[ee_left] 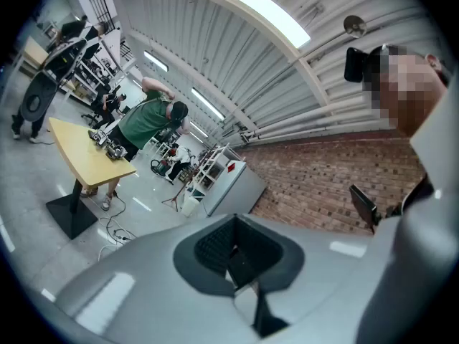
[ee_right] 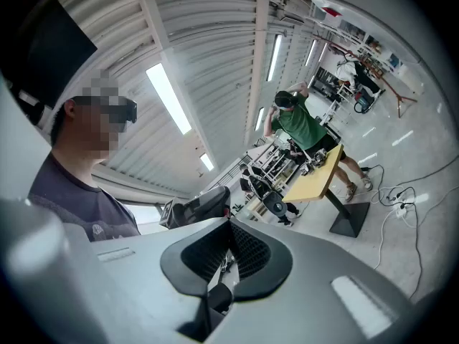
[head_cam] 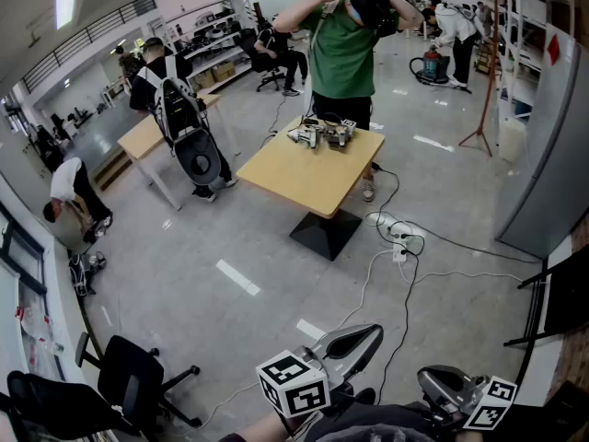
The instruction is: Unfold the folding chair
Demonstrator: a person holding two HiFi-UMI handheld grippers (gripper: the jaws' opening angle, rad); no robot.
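A black folded frame (head_cam: 558, 304), possibly the folding chair, leans by the brick wall at the right edge of the head view; most of it is cut off. Both grippers sit low and close to my body, far from it. My left gripper (head_cam: 366, 336) has its grey jaws together with nothing between them, its marker cube (head_cam: 294, 385) just behind. My right gripper (head_cam: 434, 378) is likewise shut and empty. In the left gripper view the left gripper (ee_left: 233, 253) looks toward the brick wall; in the right gripper view the right gripper (ee_right: 228, 256) faces the room.
A wooden pedestal table (head_cam: 313, 168) stands mid-room with a person in green behind it. A power strip and cables (head_cam: 400, 242) trail over the floor. A black office chair (head_cam: 129, 376) is at lower left, a grey cabinet (head_cam: 552, 155) at right. Other people work further back.
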